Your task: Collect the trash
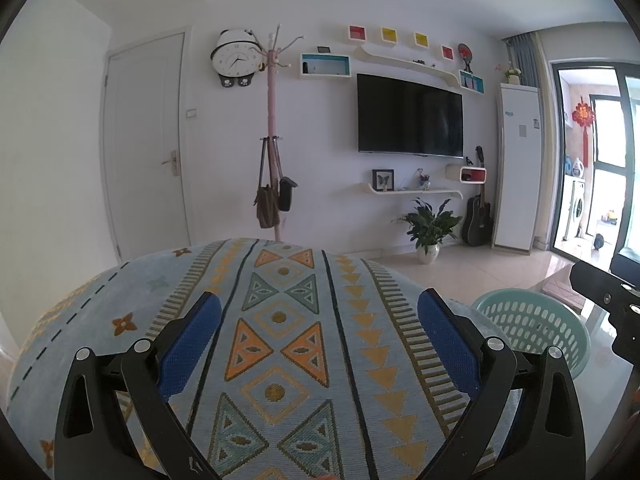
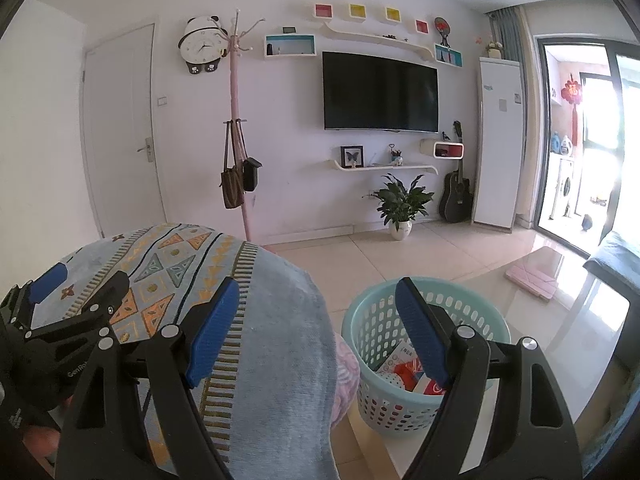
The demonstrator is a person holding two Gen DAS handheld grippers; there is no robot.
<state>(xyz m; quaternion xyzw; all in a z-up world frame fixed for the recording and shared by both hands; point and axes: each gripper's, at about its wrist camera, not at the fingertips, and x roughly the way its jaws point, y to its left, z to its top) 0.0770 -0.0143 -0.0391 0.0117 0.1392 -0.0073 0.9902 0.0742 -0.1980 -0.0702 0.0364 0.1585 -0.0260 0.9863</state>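
Both grippers hang with jaws wide and empty: left gripper (image 1: pixel 320 320) over the woven, triangle-patterned cover (image 1: pixel 280 340), right gripper (image 2: pixel 316 312) nearer the mint perforated plastic basket (image 2: pixel 372 332). Trash (image 2: pixel 408 372) lies inside the basket, red-and-white wrappers, half hidden behind a blue ribbed pad (image 2: pixel 424 340).

Left tongs (image 1: pixel 318 334) and right tongs (image 2: pixel 316 330) both gape wide, empty, tilted slightly downward.

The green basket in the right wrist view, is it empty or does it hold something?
Not empty. The green basket stands upright, and through its open top red and white packaging shows at the bottom. It is far from full.
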